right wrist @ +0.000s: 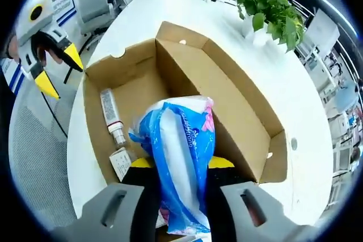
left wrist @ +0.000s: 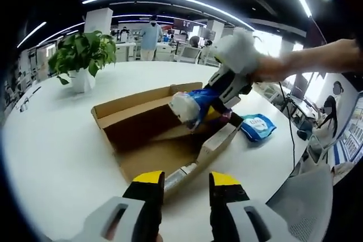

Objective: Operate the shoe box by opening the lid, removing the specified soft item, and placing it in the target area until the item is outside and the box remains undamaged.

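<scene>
- Lifting the soft item: the right gripper [right wrist: 180, 165] is clamped on a blue-and-white soft pack [right wrist: 180, 157], held just above the open interior of the shoe box [right wrist: 238, 106].
- Seen from the left gripper view, the same right gripper [left wrist: 224, 92] carries the soft pack [left wrist: 195, 106] above the far edge of the shoe box [left wrist: 139, 120], its lid already folded open.
- Left gripper [left wrist: 187, 182]: jaws apart and empty, hovering at the near edge of the shoe box; in the right gripper view the left gripper [right wrist: 57, 66] sits beside the box's outer wall.
- Remaining in the shoe box: a small tube [right wrist: 112, 114] lying on the floor by the side wall.
- Beside the shoe box on the white table [left wrist: 57, 151] lies another blue pack [left wrist: 258, 126]; a potted plant [left wrist: 82, 58] stands beyond.
- Step in hand, as judged: removal, pack nearly clear of the box.
- Next move calls for carrying the pack outward past the box wall without catching the cardboard, then lowering it onto the table before releasing.
</scene>
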Tool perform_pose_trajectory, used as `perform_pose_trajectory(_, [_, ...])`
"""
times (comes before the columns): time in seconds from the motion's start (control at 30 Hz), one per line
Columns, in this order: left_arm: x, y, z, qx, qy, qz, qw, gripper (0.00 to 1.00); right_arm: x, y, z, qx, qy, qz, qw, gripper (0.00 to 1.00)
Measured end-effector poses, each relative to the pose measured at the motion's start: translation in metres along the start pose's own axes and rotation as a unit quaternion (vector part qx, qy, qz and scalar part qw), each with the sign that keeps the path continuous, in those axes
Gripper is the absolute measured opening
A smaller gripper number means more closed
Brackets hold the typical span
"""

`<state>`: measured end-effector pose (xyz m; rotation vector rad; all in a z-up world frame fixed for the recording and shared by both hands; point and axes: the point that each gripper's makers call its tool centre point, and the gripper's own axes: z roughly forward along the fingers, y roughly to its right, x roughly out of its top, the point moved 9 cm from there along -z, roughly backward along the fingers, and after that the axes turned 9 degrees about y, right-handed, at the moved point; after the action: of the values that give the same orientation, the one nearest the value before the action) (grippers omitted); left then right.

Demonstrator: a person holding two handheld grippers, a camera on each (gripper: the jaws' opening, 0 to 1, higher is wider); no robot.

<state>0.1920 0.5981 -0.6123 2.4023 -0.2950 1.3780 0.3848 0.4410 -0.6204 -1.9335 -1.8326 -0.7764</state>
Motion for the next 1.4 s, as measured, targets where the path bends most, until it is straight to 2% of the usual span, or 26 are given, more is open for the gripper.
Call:
perform_pose_trajectory(0.3, [0.004, 0.009, 0.002, -0.011, -0.001, 0.008, 0.9999, 0.32, 0.01, 0.001, -0.022, -0.015, 0.013, -0.016, 0.9997, 0.25])
perform_pose_trajectory(0.57, [0.005, 0.012, 0.001, -0.013, 0.002, 0.007, 0.9999, 0.31, 0.011, 0.005, -0.043, -0.03, 0.017, -0.022, 0.9992, 0.25])
perform_pose_trajectory(0.73, [0.002, 0.018, 0.002, -0.023, -0.007, 0.014, 0.9996, 0.31, 0.005, 0.007, -0.053, -0.042, 0.014, -0.025, 0.9987, 0.25])
perform_pose_trajectory(0.97, [0.008, 0.025, 0.005, -0.03, -0.006, 0.02, 0.9993, 0.31, -0.007, 0.012, -0.067, -0.055, 0.003, -0.032, 0.998, 0.25])
perform_pose_trajectory(1.4, [0.017, 0.03, 0.007, -0.034, -0.006, 0.036, 0.9988, 0.31, -0.035, 0.012, -0.093, -0.078, 0.002, -0.01, 0.9969, 0.25])
